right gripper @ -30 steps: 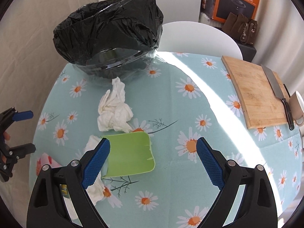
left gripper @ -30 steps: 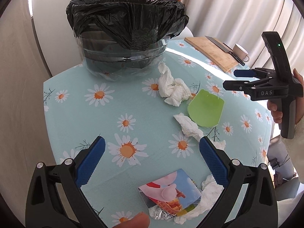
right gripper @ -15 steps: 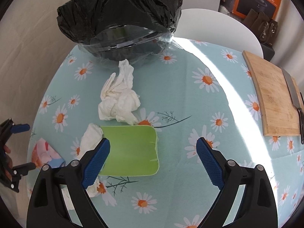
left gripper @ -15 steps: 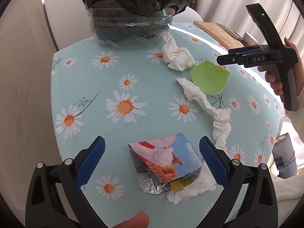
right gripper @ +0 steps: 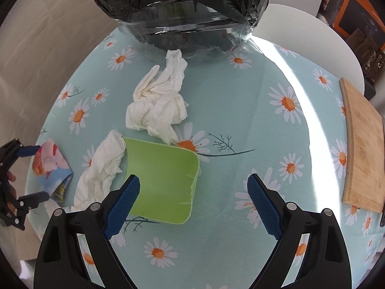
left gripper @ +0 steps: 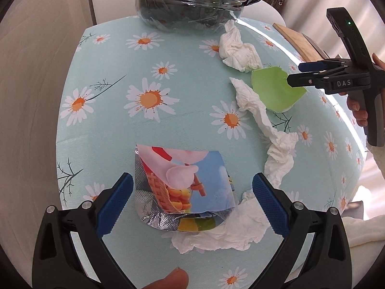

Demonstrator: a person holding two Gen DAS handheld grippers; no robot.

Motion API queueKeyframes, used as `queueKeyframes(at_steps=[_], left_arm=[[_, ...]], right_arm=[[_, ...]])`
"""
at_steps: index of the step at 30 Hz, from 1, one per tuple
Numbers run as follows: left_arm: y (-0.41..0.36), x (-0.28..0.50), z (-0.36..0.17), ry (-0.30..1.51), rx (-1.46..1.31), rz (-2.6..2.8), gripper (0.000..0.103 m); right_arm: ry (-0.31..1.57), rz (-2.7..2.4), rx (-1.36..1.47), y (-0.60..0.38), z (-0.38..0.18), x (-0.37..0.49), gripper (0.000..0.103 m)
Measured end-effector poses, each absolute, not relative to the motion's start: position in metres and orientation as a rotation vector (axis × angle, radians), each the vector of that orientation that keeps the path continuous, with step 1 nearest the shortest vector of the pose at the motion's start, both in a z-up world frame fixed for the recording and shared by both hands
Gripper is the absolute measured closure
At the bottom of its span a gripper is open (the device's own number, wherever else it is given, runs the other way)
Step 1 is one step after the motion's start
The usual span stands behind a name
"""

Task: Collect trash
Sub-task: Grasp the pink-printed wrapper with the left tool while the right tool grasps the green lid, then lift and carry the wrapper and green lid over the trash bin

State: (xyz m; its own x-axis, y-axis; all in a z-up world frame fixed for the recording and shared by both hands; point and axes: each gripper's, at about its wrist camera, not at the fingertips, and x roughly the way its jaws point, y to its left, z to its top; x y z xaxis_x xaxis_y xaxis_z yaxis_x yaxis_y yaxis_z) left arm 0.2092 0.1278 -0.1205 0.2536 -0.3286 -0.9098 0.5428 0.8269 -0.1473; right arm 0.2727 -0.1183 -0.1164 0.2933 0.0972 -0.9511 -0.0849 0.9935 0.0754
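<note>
- Left wrist view: the only readable writing was "DAS", printed in pale letters on the black body of the right gripper (left gripper: 299, 73) at the right edge.
- The left gripper (left gripper: 192, 198) stood released, its blue pads spread wide to either side of the wrapper (left gripper: 185, 187) and not touching it.
- The wrapper was a torn packet with a pink-and-orange cartoon print on blue and a silver foil lining showing along its left and lower edges; it lay flat near the table's (left gripper: 115, 144) near edge.
- A long tissue (left gripper: 269, 130) ran from the green scrap (left gripper: 274, 89) down to the wrapper's right corner and under it.
- A crumpled tissue (left gripper: 238, 50) lay just beside the bin (left gripper: 190, 7), a clear tub lined with a black bag.
- The left half of the daisy cloth lay bare.
- Right wrist view: the right gripper (right gripper: 193, 202) was released, jaws wide, with nothing pressed between them.
- Its left pad hung over the green scrap's (right gripper: 163, 173) lower left; the scrap was a flat green plastic piece with rounded corners and a raised rim.
- The cloth to the scrap's right was bare as far as the board (right gripper: 363, 149) at the table's edge.
- No writing here was legible.
</note>
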Motion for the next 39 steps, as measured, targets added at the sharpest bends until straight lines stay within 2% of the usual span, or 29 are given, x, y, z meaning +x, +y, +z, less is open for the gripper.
queueKeyframes(at_steps=[4,6,8,9,11,12,14,16,18,20,22,23,26,28,39], left_arm=[[0.125,0.207,-0.119,1.158,0.187,-0.540,0.006],[0.126,0.208,-0.120,1.164,0.179,-0.510,0.006],[0.126,0.209,-0.122,1.179,0.159,-0.487,0.006],[0.126,0.208,-0.122,1.183,0.158,-0.480,0.006],[0.126,0.211,-0.125,1.208,0.152,-0.471,0.006],[0.127,0.212,-0.126,1.218,0.145,-0.461,0.006],[0.129,0.214,-0.128,1.220,0.142,-0.439,0.006],[0.131,0.217,-0.132,1.259,0.119,-0.433,0.018],[0.133,0.217,-0.134,1.280,0.107,-0.428,0.018],[0.132,0.215,-0.129,1.264,0.111,-0.433,0.023],[0.132,0.214,-0.123,1.244,0.119,-0.437,0.038],[0.132,0.214,-0.122,1.244,0.126,-0.434,0.041],[0.131,0.214,-0.120,1.253,0.156,-0.422,0.044],[0.131,0.214,-0.118,1.252,0.146,-0.421,0.051],[0.130,0.211,-0.105,1.259,0.181,-0.364,0.051]], right_arm=[[1.289,0.158,0.038,-0.124,-0.119,0.273,0.023],[1.321,0.170,0.098,-0.129,-0.125,0.274,0.031],[1.337,0.183,0.142,-0.132,-0.129,0.274,0.048],[1.341,0.190,0.151,-0.133,-0.131,0.274,0.052],[1.344,0.183,0.146,-0.135,-0.132,0.272,0.074],[1.341,0.186,0.149,-0.137,-0.132,0.271,0.076],[1.336,0.200,0.166,-0.142,-0.131,0.270,0.090],[1.329,0.194,0.153,-0.146,-0.130,0.268,0.093],[1.329,0.167,0.137,-0.151,-0.130,0.266,0.093],[1.334,0.144,0.138,-0.158,-0.129,0.264,0.093],[1.323,0.140,0.145,-0.165,-0.127,0.262,0.093],[1.319,0.137,0.156,-0.169,-0.125,0.261,0.093],[1.302,0.150,0.179,-0.178,-0.121,0.258,0.093],[1.290,0.146,0.186,-0.185,-0.118,0.256,0.093],[1.243,0.149,0.262,-0.217,-0.109,0.246,0.093]])
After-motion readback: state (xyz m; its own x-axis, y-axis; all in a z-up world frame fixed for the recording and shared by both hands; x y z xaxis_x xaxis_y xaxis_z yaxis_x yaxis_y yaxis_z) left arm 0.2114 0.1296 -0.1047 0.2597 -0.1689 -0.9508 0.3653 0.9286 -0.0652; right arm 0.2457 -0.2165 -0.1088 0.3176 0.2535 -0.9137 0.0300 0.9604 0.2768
